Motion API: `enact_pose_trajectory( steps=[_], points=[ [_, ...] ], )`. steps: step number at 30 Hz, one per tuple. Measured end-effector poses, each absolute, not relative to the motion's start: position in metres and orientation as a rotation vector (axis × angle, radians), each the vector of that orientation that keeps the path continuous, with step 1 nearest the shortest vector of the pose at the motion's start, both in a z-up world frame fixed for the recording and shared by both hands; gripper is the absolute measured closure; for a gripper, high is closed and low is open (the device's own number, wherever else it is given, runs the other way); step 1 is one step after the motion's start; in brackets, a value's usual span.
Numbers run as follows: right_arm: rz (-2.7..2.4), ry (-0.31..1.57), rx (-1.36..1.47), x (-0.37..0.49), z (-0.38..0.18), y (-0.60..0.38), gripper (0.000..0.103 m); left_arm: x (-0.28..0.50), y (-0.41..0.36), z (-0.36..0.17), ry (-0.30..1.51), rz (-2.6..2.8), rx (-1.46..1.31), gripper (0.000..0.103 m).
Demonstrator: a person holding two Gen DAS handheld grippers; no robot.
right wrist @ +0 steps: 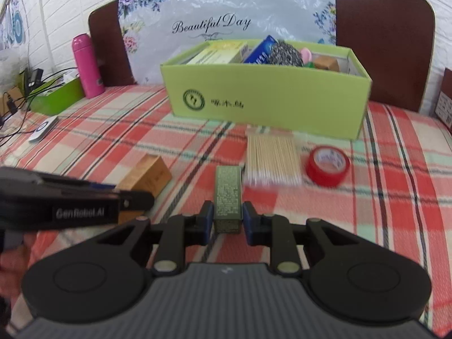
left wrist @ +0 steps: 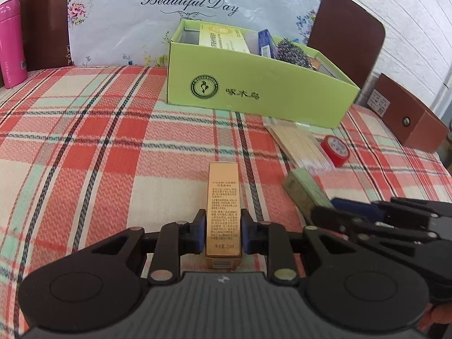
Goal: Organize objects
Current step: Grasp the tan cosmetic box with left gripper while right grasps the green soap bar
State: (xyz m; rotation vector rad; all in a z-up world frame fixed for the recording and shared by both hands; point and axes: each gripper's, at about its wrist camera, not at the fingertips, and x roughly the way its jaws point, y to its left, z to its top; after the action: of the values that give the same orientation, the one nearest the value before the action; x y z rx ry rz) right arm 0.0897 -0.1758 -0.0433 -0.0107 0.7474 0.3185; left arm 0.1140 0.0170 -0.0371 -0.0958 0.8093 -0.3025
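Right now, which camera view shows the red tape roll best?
The right wrist view: the red tape roll lies whole and unobstructed on the plaid cloth, its printed inner label visible. The left wrist view shows it smaller, near the right edge and more distorted.

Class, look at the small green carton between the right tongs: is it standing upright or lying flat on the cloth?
Lying flat. The green carton rests lengthwise on the plaid cloth.

woven plaid cloth (left wrist: 113,141), matt cardboard box (left wrist: 254,90), glossy tape (right wrist: 327,166)
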Motion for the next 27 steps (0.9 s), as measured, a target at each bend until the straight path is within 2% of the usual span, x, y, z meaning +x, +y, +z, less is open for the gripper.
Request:
enact_pose_trajectory(
  steps=[7, 14, 16, 27],
  points=[
    [0.364, 0.765, -0.075, 0.037, -0.043, -0.183, 0.078, 0.09, 0.01, -0.037, 0.802, -0.263, -0.063, 0.076],
    [0.341, 0.761, -0.054, 0.041, -0.046, -0.185, 0.075, 0.095, 0.01, -0.038, 0.815, -0.238, -0.082, 0.074],
    [0.34, 0.757, -0.054, 0.042, -0.046, -0.184, 0.069, 0.096, 0.011, -0.038, 0.816, -0.231, -0.09, 0.072],
    [0.344, 0.762, -0.035, 0.049, -0.05, -0.182, 0.069, 0.097, 0.01, -0.04, 0.81, -0.236, -0.081, 0.069]
  ],
)
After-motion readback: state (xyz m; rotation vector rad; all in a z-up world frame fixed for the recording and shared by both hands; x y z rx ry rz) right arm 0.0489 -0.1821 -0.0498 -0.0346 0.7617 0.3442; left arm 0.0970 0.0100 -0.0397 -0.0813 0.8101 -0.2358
